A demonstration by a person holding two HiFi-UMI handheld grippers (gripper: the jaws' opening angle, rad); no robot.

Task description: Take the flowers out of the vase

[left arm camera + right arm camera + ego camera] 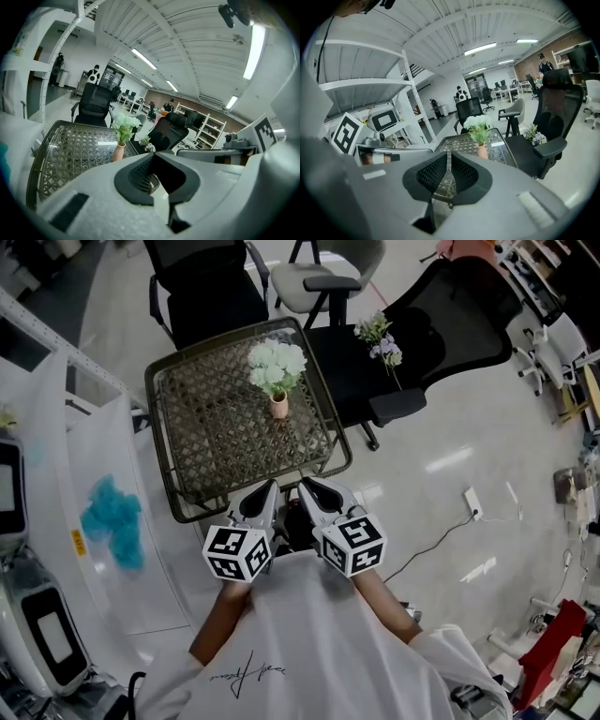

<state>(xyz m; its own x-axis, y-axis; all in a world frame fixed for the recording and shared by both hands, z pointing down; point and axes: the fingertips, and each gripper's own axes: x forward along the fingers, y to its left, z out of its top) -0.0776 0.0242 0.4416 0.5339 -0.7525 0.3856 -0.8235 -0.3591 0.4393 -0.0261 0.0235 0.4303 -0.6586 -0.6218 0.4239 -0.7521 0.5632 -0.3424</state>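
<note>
A bunch of pale green-white flowers [277, 365] stands upright in a small pinkish vase [278, 407] on a woven glass-topped table [216, 442]. Both grippers hover at the table's near edge, well short of the vase. My left gripper [270, 487] is shut with nothing in it, and my right gripper [305, 487] beside it is also shut and empty. The left gripper view shows the flowers [124, 124] and vase [118, 152] beyond the closed tips [153, 157]. In the right gripper view the flowers [478, 124] and vase [482, 151] stand past the closed tips [448, 153].
A second small bunch of purple and white flowers [380, 338] lies on a black office chair [422, 324] right of the table. Another black chair [202, 287] and a grey one [323, 273] stand behind it. White shelving [56, 484] is at the left; a power strip [472, 503] lies on the floor.
</note>
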